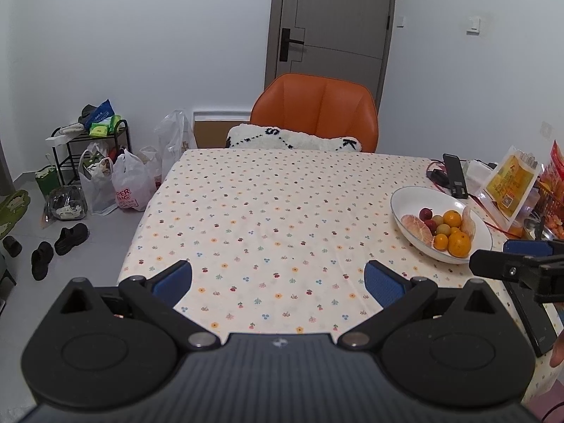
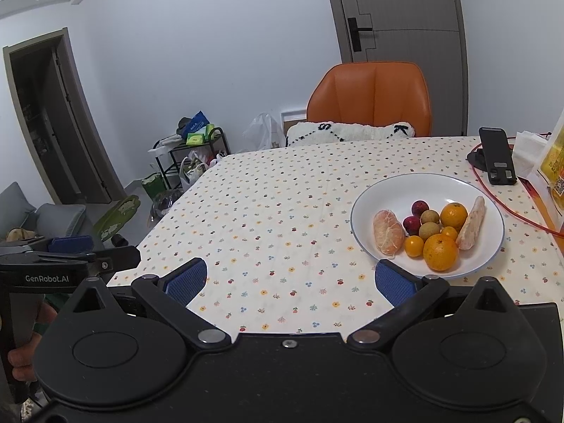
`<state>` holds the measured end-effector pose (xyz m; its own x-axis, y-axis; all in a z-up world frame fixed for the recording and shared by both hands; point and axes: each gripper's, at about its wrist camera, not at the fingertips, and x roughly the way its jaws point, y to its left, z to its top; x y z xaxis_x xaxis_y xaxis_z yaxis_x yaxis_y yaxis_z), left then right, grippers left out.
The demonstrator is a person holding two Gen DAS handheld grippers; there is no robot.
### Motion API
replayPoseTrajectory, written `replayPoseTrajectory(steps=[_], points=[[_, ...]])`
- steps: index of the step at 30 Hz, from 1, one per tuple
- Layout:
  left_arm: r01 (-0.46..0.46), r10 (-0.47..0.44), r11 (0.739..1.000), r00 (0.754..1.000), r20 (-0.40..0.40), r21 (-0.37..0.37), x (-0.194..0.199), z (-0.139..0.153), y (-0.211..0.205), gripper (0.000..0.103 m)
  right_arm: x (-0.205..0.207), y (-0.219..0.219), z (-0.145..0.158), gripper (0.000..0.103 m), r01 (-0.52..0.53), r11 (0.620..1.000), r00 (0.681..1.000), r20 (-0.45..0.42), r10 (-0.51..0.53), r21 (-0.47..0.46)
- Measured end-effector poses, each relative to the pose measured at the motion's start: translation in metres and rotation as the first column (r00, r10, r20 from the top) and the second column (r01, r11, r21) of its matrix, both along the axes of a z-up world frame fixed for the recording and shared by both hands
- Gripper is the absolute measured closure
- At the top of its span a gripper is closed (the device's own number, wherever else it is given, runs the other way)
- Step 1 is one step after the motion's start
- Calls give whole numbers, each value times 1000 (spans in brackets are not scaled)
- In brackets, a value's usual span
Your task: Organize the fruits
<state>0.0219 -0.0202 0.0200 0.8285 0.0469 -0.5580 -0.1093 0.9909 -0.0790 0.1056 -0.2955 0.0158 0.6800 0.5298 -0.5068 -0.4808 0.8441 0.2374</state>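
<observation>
Claws spread, bowl of mixed fruit

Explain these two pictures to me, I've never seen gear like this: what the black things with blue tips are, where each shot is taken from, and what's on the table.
Each picture comes from a camera mounted on a hand-held gripper, looking forward along its two blue-padded fingers; a person holds one in each hand.

The left wrist view shows the left gripper, open and empty. The right wrist view shows the right gripper, also open and empty.

Both hang over a table with a flowered tablecloth. On it sits a white bowl with oranges, peeled citrus segments and small dark red fruits. Behind it stand a black phone and snack packets. An orange chair stands at the far side.
</observation>
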Motion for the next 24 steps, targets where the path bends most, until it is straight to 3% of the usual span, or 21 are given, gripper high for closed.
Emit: replayPoseTrajectory(steps=[24], points=[[-7, 7, 1000, 1000, 0, 19, 0, -2, -2, 0, 1, -1, -1, 0, 0, 1000, 1000, -11, 0, -3]])
